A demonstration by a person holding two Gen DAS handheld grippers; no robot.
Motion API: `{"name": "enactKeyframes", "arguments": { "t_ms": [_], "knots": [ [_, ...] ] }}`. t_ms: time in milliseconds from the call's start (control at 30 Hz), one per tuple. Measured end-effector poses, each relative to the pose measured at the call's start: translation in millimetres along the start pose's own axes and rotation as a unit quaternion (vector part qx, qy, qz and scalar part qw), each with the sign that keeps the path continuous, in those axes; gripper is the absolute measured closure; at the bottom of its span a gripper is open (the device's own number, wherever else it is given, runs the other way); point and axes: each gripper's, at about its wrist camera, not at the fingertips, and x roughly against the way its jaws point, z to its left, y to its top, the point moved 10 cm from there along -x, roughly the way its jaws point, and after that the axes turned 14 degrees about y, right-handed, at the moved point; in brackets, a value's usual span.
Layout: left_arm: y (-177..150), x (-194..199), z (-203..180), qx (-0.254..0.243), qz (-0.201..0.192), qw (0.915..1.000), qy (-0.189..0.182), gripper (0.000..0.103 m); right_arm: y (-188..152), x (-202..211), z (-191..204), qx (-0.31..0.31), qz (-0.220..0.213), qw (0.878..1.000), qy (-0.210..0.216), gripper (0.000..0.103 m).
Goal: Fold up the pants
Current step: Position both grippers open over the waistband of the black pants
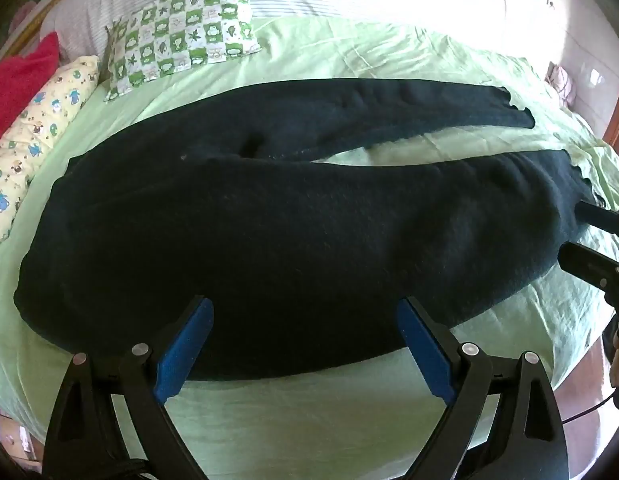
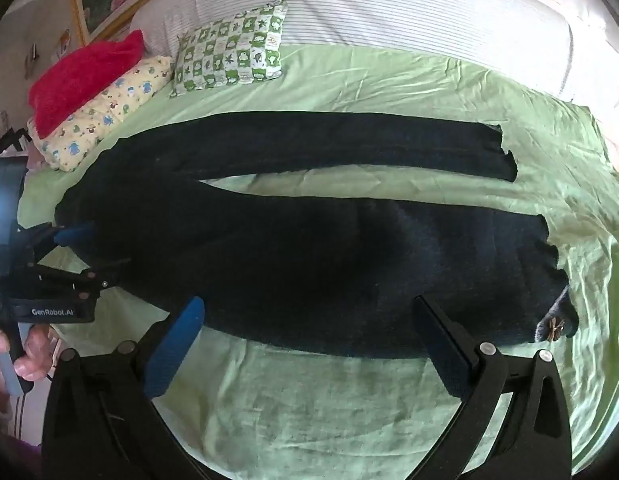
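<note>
Dark navy pants (image 1: 237,236) lie flat across the green bedsheet (image 1: 309,432), waist to the left and both legs spread apart to the right. My left gripper (image 1: 305,312) is open, its blue pads just over the near edge of the pants by the waist and thigh. My right gripper (image 2: 309,312) is open over the near edge of the near leg (image 2: 349,272). The far leg (image 2: 349,144) lies apart from it. The left gripper also shows in the right wrist view (image 2: 93,252) at the waist, and the right gripper shows in the left wrist view (image 1: 589,240) by the near leg's hem.
A green checked pillow (image 1: 185,32), a yellow printed pillow (image 1: 37,140) and a red cloth (image 1: 17,80) lie at the far left. A white striped cover (image 2: 389,8) lies along the bed's far side. A small dark item (image 2: 557,320) lies by the near hem.
</note>
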Motion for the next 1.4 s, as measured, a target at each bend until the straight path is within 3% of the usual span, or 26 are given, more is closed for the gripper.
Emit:
{"name": "enactKeyframes", "arguments": {
  "t_ms": [1400],
  "knots": [
    [1.7,-8.6,-9.4,0.011,-0.010,0.9999,0.002,0.009,7.4,0.2,6.9,-0.009,-0.006,1.000,0.015,0.000]
  ]
}}
